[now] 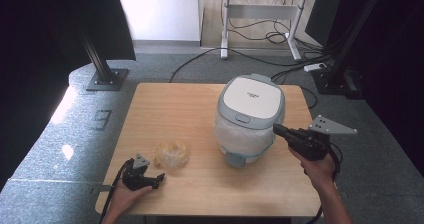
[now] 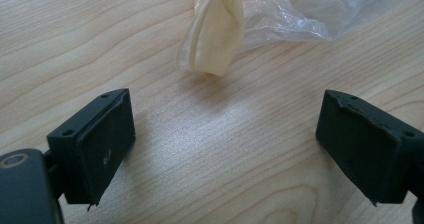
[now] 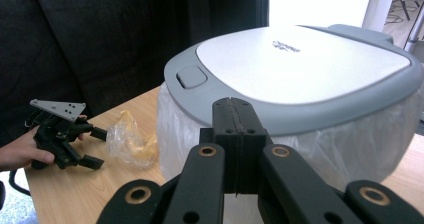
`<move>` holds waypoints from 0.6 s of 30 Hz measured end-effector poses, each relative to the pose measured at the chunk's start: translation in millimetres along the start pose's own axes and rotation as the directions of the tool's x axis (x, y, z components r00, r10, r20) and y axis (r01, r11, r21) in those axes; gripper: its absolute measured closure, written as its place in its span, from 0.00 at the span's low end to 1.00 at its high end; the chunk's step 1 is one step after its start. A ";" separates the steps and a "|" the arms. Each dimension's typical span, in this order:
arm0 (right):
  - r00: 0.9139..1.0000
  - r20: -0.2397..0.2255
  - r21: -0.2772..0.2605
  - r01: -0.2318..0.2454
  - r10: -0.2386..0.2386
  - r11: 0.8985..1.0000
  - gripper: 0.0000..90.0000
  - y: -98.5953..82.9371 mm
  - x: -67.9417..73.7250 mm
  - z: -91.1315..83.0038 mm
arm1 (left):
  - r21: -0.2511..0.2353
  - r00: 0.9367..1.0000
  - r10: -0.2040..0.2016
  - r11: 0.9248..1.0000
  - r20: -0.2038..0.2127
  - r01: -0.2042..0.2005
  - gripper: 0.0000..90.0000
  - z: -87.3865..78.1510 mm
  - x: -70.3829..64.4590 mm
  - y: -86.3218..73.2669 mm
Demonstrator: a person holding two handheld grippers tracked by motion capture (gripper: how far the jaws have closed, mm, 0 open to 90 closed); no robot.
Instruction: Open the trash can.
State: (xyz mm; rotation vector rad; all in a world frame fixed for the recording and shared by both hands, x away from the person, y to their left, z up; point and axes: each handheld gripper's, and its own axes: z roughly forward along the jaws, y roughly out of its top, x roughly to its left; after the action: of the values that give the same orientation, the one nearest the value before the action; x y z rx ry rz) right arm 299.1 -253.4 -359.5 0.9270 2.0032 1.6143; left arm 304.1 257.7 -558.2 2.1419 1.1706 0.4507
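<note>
Your left gripper (image 2: 225, 149) is wide open and holds nothing, so it can slide around the crinkly clear plastic wrap with its yellowish band (image 2: 220, 29). That wrap lies on the wooden table (image 1: 200, 179), left of the big white-and-grey rice cooker (image 1: 250, 115). Your right gripper (image 3: 234, 134) is squeezed shut by the cooker's right side, maybe to steady it. The lid is closed, so you cannot tell what is inside.
</note>
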 end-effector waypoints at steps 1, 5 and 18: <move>1.000 0.000 0.001 0.000 0.000 1.000 1.00 1.1 0.3 0.8 | 0.001 1.000 0.002 1.000 0.000 -0.002 0.09 -0.1 0.2 0.0; 1.000 -0.004 0.006 0.004 -0.003 1.000 1.00 6.7 0.7 5.4 | 0.001 1.000 0.001 1.000 0.000 -0.001 0.09 0.0 0.1 0.0; 1.000 -0.030 0.021 0.009 -0.008 1.000 1.00 21.5 0.9 21.4 | 0.000 1.000 0.000 1.000 0.001 0.000 0.09 0.0 0.0 0.0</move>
State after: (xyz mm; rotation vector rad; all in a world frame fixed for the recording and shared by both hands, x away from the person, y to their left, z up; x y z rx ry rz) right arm 318.1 -235.6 -344.1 0.9057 2.0451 1.6151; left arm 304.1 257.7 -558.1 2.1424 1.1701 0.4500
